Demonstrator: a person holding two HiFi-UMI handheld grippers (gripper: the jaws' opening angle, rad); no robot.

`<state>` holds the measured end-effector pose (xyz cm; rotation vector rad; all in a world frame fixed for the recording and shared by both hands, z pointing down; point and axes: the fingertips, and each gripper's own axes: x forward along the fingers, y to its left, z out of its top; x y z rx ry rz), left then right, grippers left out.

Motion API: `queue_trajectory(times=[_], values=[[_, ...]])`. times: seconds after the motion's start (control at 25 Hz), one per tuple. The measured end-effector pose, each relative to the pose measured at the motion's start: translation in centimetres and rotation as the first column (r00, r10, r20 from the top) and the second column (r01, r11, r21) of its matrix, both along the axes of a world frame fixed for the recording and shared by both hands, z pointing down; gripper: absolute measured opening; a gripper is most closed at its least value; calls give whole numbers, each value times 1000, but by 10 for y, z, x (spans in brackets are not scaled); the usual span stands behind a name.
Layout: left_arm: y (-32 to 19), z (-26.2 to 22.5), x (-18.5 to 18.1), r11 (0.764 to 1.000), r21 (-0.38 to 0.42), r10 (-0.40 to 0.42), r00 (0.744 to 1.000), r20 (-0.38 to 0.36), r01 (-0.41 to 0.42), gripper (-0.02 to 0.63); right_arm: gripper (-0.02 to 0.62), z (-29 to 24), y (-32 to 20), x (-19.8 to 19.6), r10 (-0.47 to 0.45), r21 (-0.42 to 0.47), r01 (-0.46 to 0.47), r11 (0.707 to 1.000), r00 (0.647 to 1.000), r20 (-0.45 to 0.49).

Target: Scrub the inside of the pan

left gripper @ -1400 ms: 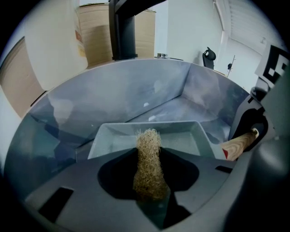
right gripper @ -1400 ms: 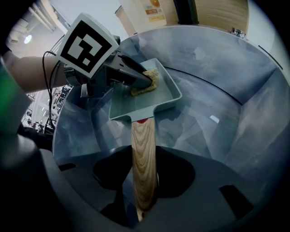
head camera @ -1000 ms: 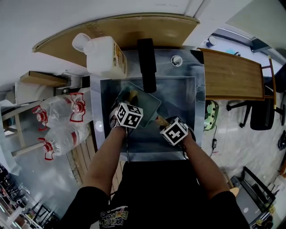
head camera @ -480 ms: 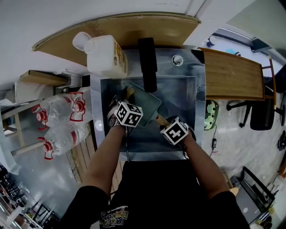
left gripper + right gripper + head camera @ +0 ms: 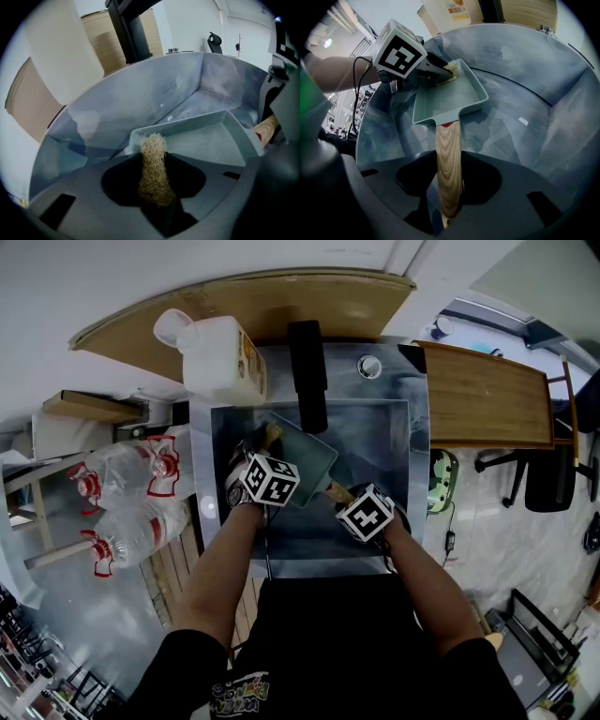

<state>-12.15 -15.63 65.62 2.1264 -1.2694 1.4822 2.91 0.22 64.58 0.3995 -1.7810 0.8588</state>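
A pale green rectangular pan [image 5: 305, 457] [image 5: 447, 96] [image 5: 211, 140] with a wooden handle [image 5: 449, 173] lies tilted in the steel sink [image 5: 394, 474]. My right gripper [image 5: 361, 510] [image 5: 450, 206] is shut on the wooden handle and holds the pan up. My left gripper [image 5: 265, 470] [image 5: 152, 187] is shut on a tan fibrous scrubber [image 5: 153, 168] [image 5: 449, 71]. The scrubber's tip rests at the pan's far left corner, on its rim and inner wall.
A black faucet [image 5: 307, 371] hangs over the sink's back. A large white jug [image 5: 217, 357] stands at the sink's left rear. Plastic bottles [image 5: 127, 498] lie on the floor to the left. A wooden board [image 5: 487, 395] is to the right.
The left gripper and scrubber have shifted slightly left along the pan's far corner. The right gripper and pan have barely moved.
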Motion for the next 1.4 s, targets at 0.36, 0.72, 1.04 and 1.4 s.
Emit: queue_trajectory(times=[0.36,0.72,1.04,1.4], values=[[6,-17,20,1000,-12,-6,996,-85,5,146,152,0,0,0,-9,-5,9,1000,1000,-10],[31,-23,83,991,-107,53,969,-241,-81,146,152,-1,0,0,-5,-4,5,1000,1000,-7],[50,-16,118,973,-172,97,946,-310,-156,146,152,-2,0,-1,-10,1,10,1000,1000,-5],[53,-4,121,967,-196,100,948,-302,-165,146,152,-1,0,-1,-9,-4,9,1000,1000,3]])
